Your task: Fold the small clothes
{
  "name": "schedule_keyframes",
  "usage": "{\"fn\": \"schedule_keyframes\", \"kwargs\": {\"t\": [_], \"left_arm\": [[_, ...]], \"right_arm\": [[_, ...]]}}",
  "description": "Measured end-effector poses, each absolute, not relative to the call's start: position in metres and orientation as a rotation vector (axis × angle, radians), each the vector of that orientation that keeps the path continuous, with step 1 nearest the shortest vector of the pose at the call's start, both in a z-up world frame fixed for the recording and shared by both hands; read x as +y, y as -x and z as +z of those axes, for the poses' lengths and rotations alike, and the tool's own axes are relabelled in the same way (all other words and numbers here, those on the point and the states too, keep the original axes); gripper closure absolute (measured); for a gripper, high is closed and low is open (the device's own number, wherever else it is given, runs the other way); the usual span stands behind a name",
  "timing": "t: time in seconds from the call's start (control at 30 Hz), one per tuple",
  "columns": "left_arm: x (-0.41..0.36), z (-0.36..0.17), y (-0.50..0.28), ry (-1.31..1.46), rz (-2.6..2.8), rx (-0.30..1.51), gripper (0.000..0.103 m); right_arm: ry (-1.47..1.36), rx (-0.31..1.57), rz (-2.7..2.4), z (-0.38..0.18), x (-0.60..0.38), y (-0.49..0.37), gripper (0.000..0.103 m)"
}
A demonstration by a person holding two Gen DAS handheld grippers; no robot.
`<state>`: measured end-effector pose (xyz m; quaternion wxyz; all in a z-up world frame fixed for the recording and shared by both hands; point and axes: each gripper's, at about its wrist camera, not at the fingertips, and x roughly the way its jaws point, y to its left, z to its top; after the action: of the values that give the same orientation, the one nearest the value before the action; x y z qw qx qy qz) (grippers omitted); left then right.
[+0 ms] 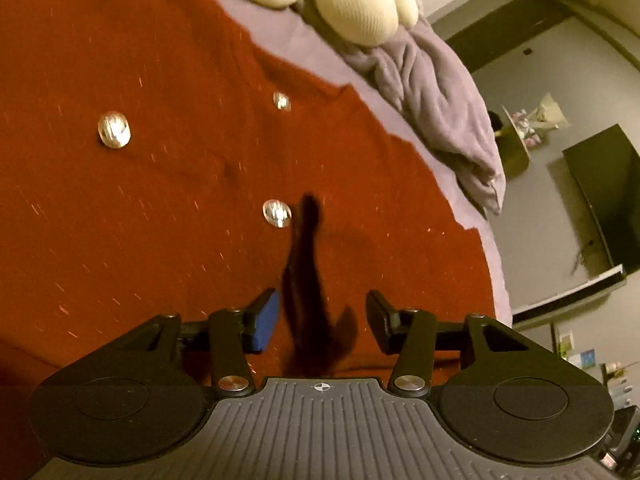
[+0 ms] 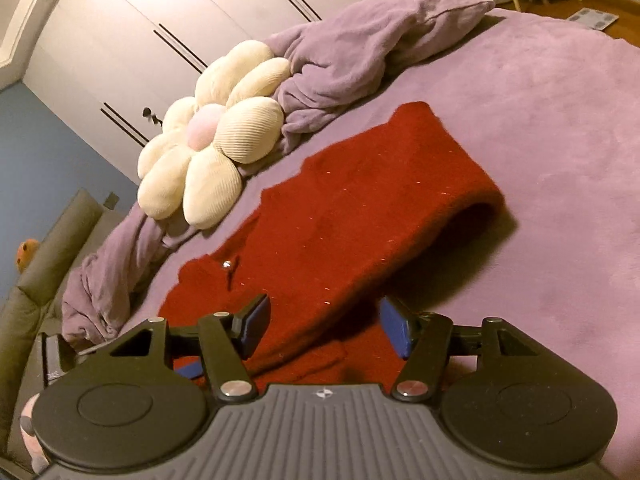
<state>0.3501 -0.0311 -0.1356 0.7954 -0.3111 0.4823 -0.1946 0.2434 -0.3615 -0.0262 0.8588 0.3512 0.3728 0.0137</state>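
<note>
A dark red knitted cardigan [image 1: 160,208] with shiny round buttons [image 1: 114,130] lies spread on the purple bed cover [image 2: 560,160]. In the left wrist view a dark ribbon strand [image 1: 304,264] runs down the cardigan's front. The ribbon passes between the fingers of my left gripper [image 1: 322,320], which is open with gaps on both sides of it. In the right wrist view the cardigan [image 2: 340,220] has a sleeve folded across its body, with a raised loop at the fold [image 2: 480,204]. My right gripper [image 2: 325,324] hovers open over the cardigan's near edge, its pads clear of the cloth.
A cream flower-shaped cushion [image 2: 212,152] and a bunched purple blanket [image 2: 360,52] lie along the far side of the bed. White wardrobe doors [image 2: 160,20] stand behind them. In the left wrist view the bed edge [image 1: 496,264] drops off at right, with a dark screen [image 1: 604,196] beyond.
</note>
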Motion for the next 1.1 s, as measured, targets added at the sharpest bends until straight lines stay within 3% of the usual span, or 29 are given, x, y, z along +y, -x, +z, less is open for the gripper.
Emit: {"fn": "schedule_keyframes", "kwargs": {"t": [0.13, 0.17, 0.2, 0.23, 0.43, 0.57, 0.67, 0.73, 0.8, 0.93, 0.97, 1.03, 1.07, 1.1], "left_arm": [[-0.039, -0.142, -0.357, 0.726, -0.418, 1.038, 0.052], [-0.043, -0.145, -0.359, 0.725, -0.425, 1.045, 0.059], [-0.047, -0.146, -0.363, 0.716, -0.418, 1.054, 0.081], [-0.05, -0.146, -0.366, 0.708, -0.412, 1.059, 0.091], [-0.046, -0.101, -0.367, 0.612, -0.458, 0.944, 0.091], [-0.007, -0.05, -0.374, 0.483, -0.406, 0.795, 0.091], [0.028, -0.046, -0.377, 0.394, -0.317, 0.77, 0.09], [0.049, -0.061, -0.379, 0.396, -0.258, 0.792, 0.085], [0.065, -0.083, -0.381, 0.451, -0.22, 0.842, 0.061], [0.075, -0.121, -0.386, 0.534, -0.176, 0.913, 0.059], [0.077, -0.125, -0.384, 0.554, -0.176, 0.905, 0.059], [0.08, -0.125, -0.385, 0.6, -0.19, 0.886, 0.077], [0.08, -0.123, -0.388, 0.607, -0.192, 0.879, 0.092], [0.079, -0.121, -0.39, 0.597, -0.19, 0.868, 0.092]], "right_arm": [[-0.789, 0.764, 0.002, -0.033, -0.372, -0.24, 0.042], [-0.804, 0.762, 0.0, -0.036, -0.373, -0.239, 0.042], [-0.814, 0.761, 0.0, -0.037, -0.374, -0.239, 0.042], [-0.82, 0.762, 0.0, -0.038, -0.374, -0.239, 0.042], [-0.789, 0.764, -0.002, -0.034, -0.372, -0.242, 0.042], [-0.836, 0.749, 0.029, -0.03, -0.372, -0.251, 0.042], [-0.835, 0.751, 0.053, -0.029, -0.363, -0.263, 0.042], [-0.807, 0.767, 0.063, -0.029, -0.355, -0.27, 0.042], [-0.786, 0.783, 0.062, -0.03, -0.349, -0.279, 0.042], [-0.769, 0.789, 0.053, -0.028, -0.345, -0.29, 0.042], [-0.761, 0.788, 0.058, -0.027, -0.344, -0.291, 0.042], [-0.728, 0.78, 0.069, -0.023, -0.339, -0.294, 0.045], [-0.706, 0.776, 0.072, -0.021, -0.337, -0.295, 0.055], [-0.679, 0.778, 0.075, -0.02, -0.334, -0.297, 0.059]]}}
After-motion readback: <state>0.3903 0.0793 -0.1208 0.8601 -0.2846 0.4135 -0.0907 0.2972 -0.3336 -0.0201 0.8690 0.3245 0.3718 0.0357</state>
